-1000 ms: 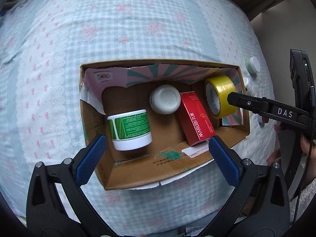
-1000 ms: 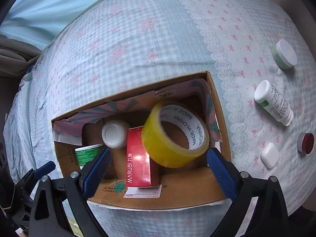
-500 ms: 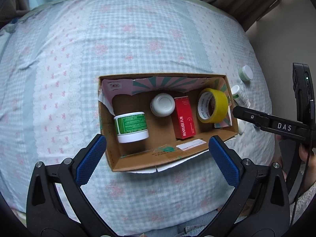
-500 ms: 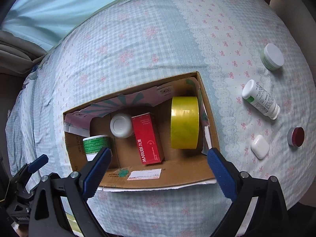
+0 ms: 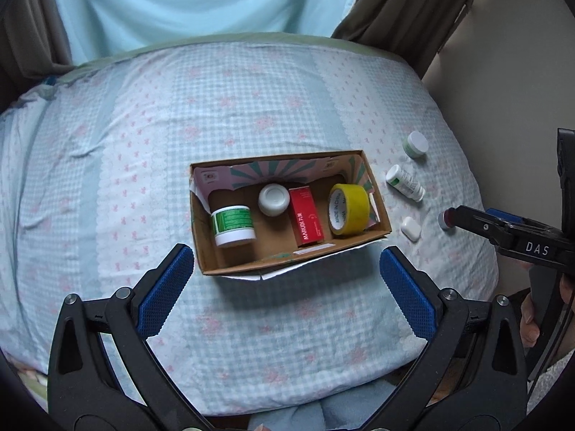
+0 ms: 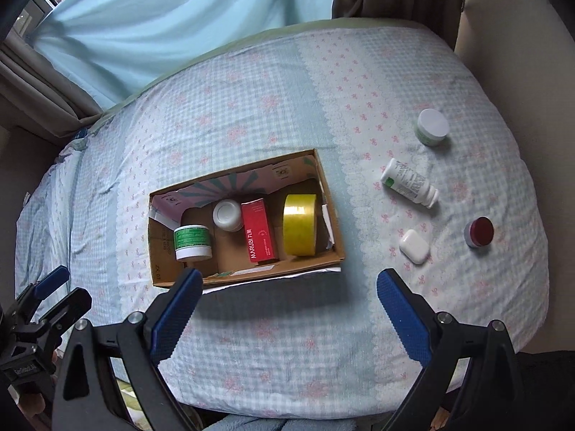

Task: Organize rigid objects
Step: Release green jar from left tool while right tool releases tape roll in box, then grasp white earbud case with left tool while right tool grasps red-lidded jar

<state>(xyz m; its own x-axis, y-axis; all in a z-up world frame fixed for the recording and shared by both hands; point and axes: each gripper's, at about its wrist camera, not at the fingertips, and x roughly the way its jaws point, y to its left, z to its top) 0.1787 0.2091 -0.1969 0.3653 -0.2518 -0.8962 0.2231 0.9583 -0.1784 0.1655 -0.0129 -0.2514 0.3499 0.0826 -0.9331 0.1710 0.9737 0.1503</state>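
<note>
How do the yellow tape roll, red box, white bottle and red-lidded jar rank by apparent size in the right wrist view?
1. Yellow tape roll
2. Red box, close to the tape
3. White bottle
4. Red-lidded jar

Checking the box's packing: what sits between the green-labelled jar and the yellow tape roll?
In both wrist views, a white-lidded jar and a red Marubi box lie between the green-labelled jar and yellow tape roll.

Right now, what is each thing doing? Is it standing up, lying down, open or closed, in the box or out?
Brown cardboard box: open-topped, on the bed.
Yellow tape roll: on edge, inside.
Red rectangular carton: lying inside.
Green-labelled white jar: inside, on its side.
White round lid: inside.
White squeeze bottle: lying outside.
White earbud case: closed, outside.
Left tool: open, empty.
Right tool: open, empty.
</note>
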